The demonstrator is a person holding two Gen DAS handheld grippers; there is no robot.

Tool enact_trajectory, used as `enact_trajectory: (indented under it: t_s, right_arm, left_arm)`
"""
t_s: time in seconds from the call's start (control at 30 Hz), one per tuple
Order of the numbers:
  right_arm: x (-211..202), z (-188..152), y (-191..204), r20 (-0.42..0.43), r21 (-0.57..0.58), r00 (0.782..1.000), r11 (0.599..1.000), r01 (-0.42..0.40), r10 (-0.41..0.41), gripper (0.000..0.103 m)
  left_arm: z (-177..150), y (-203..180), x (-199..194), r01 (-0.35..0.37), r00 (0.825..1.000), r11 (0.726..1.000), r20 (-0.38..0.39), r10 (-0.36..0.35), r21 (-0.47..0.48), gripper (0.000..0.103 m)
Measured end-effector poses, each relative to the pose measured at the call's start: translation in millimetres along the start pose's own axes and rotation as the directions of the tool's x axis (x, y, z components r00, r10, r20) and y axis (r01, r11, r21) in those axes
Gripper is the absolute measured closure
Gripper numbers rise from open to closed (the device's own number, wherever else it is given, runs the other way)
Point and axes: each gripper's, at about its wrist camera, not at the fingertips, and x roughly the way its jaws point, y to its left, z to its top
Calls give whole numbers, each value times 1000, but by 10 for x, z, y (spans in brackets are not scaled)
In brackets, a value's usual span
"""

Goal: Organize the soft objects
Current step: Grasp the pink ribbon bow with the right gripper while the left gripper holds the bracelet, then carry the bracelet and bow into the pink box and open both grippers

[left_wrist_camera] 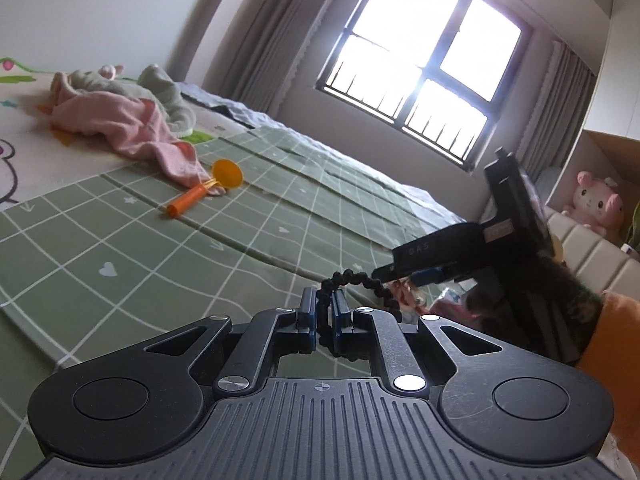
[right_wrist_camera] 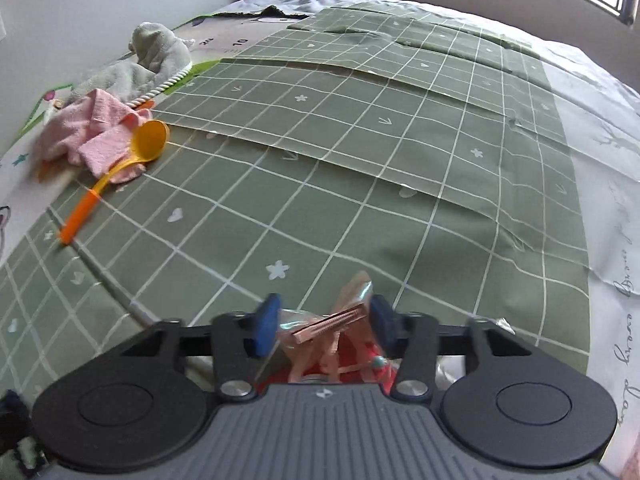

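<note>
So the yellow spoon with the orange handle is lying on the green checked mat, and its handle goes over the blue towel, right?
Nearly. The towel is pink, not blue. The right wrist view shows the yellow spoon with the orange handle lying on the green checked mat, its handle crossing the edge of the pink towel. The left wrist view shows the same.

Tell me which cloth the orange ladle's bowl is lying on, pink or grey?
The pink cloth: the ladle rests on its corner; the grey cloth lies farther back.
</note>
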Motion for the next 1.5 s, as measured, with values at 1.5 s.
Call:
enact_trajectory:
  t_s: [1.5]
  right_arm:
    - [-3173, -2803, -4155, 350, 548, 902, 836, 21, -252, 53]
  left_arm:
    - [-759, -4958, 1942, 474, 806, 868, -471, -358, 151, 88]
